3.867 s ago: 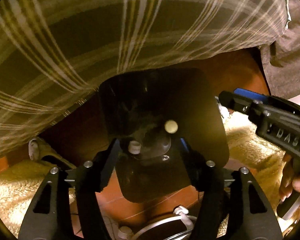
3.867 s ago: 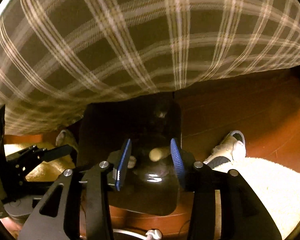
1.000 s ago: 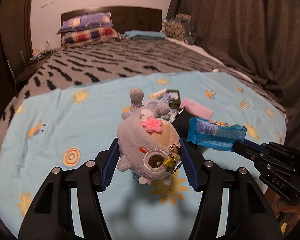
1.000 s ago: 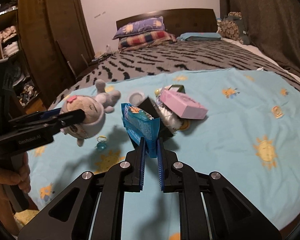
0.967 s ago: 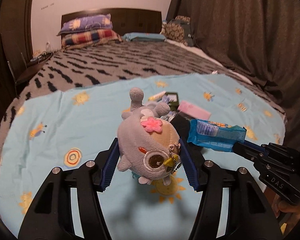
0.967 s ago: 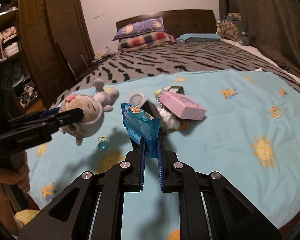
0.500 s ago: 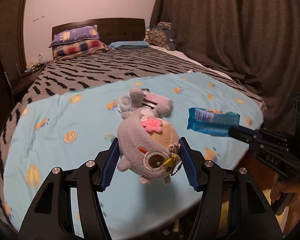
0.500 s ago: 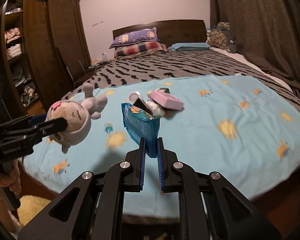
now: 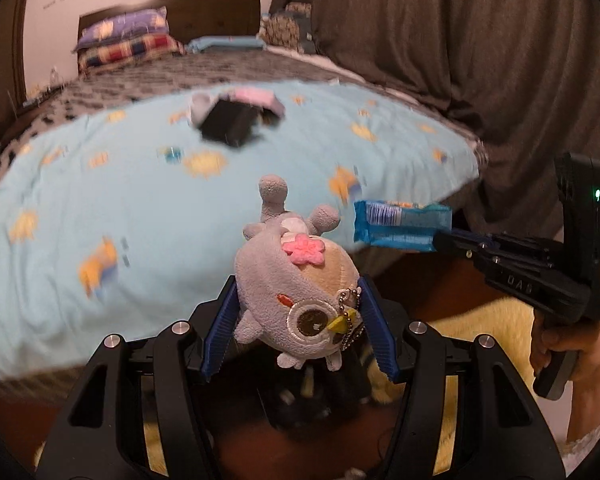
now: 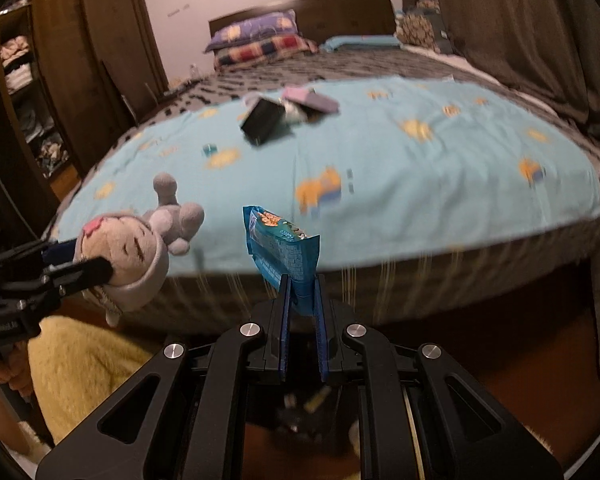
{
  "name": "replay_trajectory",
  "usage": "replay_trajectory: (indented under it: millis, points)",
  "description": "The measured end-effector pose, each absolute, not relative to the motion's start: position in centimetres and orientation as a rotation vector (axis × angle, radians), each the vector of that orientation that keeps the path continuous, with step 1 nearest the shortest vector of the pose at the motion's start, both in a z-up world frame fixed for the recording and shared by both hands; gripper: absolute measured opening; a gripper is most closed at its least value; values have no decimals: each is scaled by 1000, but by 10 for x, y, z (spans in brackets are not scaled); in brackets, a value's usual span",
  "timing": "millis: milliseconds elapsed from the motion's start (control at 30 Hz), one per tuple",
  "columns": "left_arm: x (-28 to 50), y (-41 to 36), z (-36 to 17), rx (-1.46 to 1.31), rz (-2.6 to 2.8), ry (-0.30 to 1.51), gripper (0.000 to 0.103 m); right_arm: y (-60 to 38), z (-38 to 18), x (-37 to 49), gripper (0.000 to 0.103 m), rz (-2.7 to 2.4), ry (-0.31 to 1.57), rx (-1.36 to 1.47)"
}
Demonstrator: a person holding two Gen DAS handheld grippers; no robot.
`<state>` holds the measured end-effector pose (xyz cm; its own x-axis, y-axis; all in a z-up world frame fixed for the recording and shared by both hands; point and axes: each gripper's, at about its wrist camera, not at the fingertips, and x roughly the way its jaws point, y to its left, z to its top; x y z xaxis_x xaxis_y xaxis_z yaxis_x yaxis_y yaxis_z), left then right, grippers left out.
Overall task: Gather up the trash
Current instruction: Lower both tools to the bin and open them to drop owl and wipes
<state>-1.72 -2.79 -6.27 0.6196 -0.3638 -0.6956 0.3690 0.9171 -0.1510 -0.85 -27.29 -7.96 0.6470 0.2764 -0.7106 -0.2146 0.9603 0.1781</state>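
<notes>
My left gripper is shut on a grey and tan plush toy with a pink flower, held off the bed's near edge; it also shows in the right wrist view. My right gripper is shut on a blue snack wrapper, which also shows at the right of the left wrist view. On the light blue sheet lie a black box, a pink packet and crumpled bits, blurred by motion. A dark bin sits low between my fingers.
A yellow fluffy rug covers the wooden floor below both grippers. A wooden wardrobe stands left of the bed. Dark curtains hang at the right. Pillows lie at the headboard.
Both grippers have pulled back and down from the bed with their loads. The bed's edge, the rug and the floor have come into view. The grips are unchanged.
</notes>
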Motion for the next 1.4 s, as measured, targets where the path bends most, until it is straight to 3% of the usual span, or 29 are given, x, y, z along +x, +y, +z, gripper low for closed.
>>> replay_trajectory:
  millis: [667,1133,1400]
  points:
    - [-9,-49,-246,30,-432,1173,56,-264,-238,-8,13,200,1176,113]
    - [9,-57,-292,55,-420,1270,58,-235,-284,16,14,161,1279,15]
    - [21,-57,-294,45,-404,1268,62,-233,-287,30,23,151,1287,27]
